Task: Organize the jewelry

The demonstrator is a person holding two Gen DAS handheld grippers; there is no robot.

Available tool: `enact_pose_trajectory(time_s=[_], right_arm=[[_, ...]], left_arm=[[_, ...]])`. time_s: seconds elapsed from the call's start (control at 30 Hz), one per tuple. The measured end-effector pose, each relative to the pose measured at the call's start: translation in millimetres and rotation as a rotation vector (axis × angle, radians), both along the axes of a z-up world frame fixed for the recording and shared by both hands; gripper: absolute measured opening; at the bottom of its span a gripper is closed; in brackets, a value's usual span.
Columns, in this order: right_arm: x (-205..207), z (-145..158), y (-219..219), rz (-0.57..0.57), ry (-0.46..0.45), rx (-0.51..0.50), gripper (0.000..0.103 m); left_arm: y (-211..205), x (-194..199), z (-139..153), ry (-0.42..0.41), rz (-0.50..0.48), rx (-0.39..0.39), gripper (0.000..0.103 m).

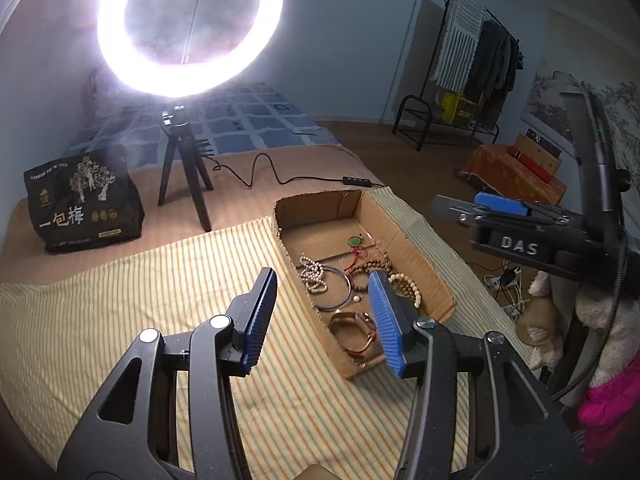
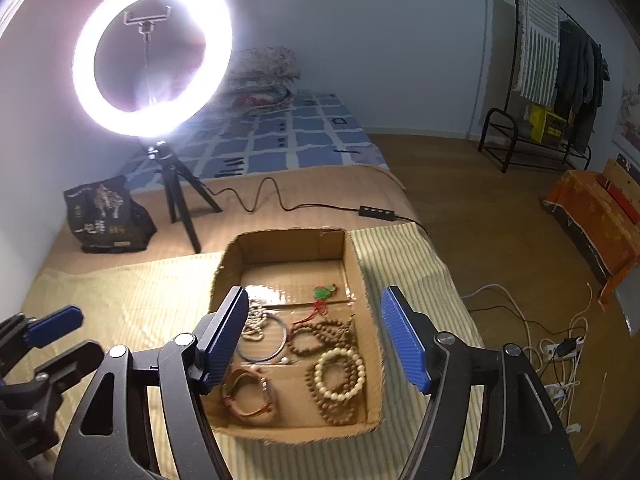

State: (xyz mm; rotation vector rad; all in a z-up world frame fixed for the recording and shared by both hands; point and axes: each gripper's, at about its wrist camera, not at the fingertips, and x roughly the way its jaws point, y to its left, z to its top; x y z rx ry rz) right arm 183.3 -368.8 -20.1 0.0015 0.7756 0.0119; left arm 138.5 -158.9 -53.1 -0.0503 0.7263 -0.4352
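Observation:
A shallow cardboard box [image 2: 360,280] lies on a striped cloth and holds the jewelry: a cream bead bracelet [image 2: 340,372] on brown bead strands [image 2: 316,338], a thin blue bangle [image 2: 276,340], a rose-gold watch [image 2: 248,396], a green pendant on red cord [image 2: 325,292] and pale beads [image 1: 313,276]. My left gripper [image 1: 322,316] is open and empty above the box's near left edge [image 1: 288,256]. My right gripper [image 2: 316,336] is open and empty, hovering over the box. The right gripper also shows at the right of the left wrist view [image 1: 500,210].
A lit ring light on a black tripod [image 2: 176,196] stands behind the box, its cable and switch [image 2: 374,212] trailing right. A black snack bag [image 2: 106,216] sits at the back left. Floor cables and a power strip [image 2: 560,350] lie to the right.

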Motion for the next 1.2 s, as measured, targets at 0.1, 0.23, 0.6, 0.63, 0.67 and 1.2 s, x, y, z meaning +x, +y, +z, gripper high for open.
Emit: enact_pose_trajectory(time_s=[0.1, 0.23, 0.6, 0.63, 0.67, 1.2], right_arm=[[-10, 6, 4, 0.002, -0.016, 0.006, 0.070], [-22, 14, 13, -0.002, -0.037, -0.014, 0.071], [-48, 28, 29, -0.001, -0.093, -0.057, 0.080], [-50, 28, 30, -0.003, -0.097, -0.068, 0.080], [-52, 28, 31, -0.005, -0.101, -0.074, 0.080], [-65, 30, 30, -0.058, -0.147, -0.065, 0.081]], left_arm=[[9, -9, 5, -0.028, 0.010, 0.005, 0.061], [18, -17, 11, -0.055, 0.012, 0.019, 0.064], [39, -41, 33, -0.149, 0.056, 0.038, 0.084], [41, -43, 34, -0.153, 0.057, 0.038, 0.086], [43, -44, 35, -0.153, 0.059, 0.037, 0.091], [50, -51, 35, -0.130, 0.086, 0.077, 0.097]])
